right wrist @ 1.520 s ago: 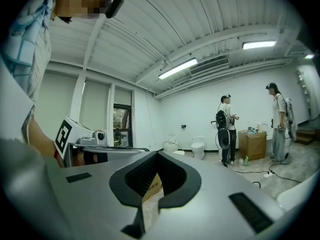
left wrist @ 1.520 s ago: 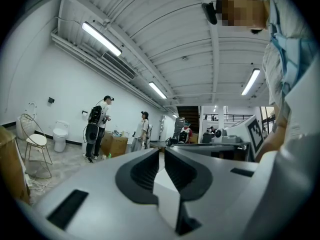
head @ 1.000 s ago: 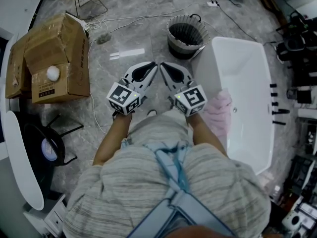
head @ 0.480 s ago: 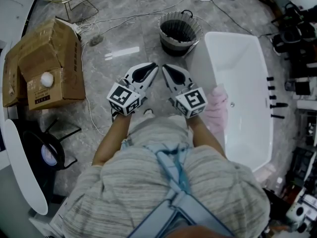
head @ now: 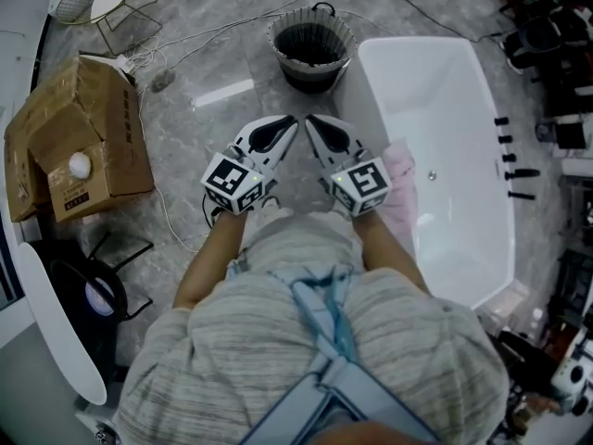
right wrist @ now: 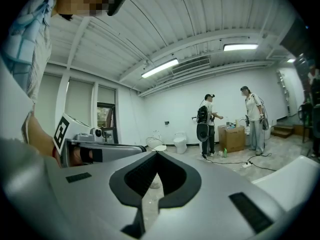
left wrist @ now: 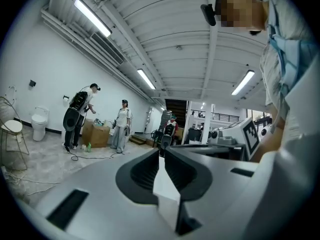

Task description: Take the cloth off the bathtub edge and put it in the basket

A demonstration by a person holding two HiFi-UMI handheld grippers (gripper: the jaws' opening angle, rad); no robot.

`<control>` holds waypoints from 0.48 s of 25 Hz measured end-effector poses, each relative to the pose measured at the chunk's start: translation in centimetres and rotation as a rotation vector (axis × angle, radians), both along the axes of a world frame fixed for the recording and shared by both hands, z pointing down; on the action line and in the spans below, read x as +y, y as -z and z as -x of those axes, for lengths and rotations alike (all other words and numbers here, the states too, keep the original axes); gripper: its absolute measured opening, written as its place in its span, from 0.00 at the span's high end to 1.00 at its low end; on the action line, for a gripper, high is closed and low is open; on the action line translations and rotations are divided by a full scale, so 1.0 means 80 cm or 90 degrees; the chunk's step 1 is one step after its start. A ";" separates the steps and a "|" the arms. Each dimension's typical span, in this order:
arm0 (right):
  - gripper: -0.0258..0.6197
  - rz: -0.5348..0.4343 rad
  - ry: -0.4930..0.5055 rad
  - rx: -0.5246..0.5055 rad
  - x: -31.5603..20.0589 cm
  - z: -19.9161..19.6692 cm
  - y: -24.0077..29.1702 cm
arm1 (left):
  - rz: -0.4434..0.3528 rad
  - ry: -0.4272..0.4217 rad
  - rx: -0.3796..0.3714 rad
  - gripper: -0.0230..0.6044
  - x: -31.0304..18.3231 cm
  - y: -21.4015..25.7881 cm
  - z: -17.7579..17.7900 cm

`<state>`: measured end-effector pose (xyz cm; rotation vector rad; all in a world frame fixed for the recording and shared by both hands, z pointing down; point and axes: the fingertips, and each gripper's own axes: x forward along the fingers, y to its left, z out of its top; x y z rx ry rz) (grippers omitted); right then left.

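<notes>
Grippers clenched and empty, side by side in front of you.
Your left gripper [head: 289,124] and right gripper [head: 315,124] both have their jaws pressed together with nothing between them, tips close together above the grey floor [head: 204,54]. The pink cloth [head: 401,176] hangs over the rim of the white bathtub [head: 445,109], just beside your right gripper. The dark basket [head: 281,33] stands beyond, near the tub's far corner.

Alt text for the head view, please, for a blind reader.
A person holds the left gripper and right gripper, both shut and empty, side by side. Right of them a pink cloth drapes the white bathtub's edge; a dark basket stands beyond.
</notes>
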<state>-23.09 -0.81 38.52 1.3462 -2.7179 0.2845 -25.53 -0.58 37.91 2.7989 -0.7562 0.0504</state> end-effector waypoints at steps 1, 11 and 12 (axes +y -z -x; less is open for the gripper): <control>0.96 -0.002 -0.002 0.002 -0.001 -0.012 0.002 | 0.002 -0.005 -0.001 0.90 0.000 -0.001 -0.013; 0.96 -0.006 -0.012 0.003 0.001 -0.134 0.010 | 0.019 -0.031 -0.009 0.90 0.004 -0.005 -0.138; 0.96 -0.007 -0.010 0.006 0.001 -0.144 0.009 | 0.021 -0.030 -0.009 0.90 0.004 -0.007 -0.148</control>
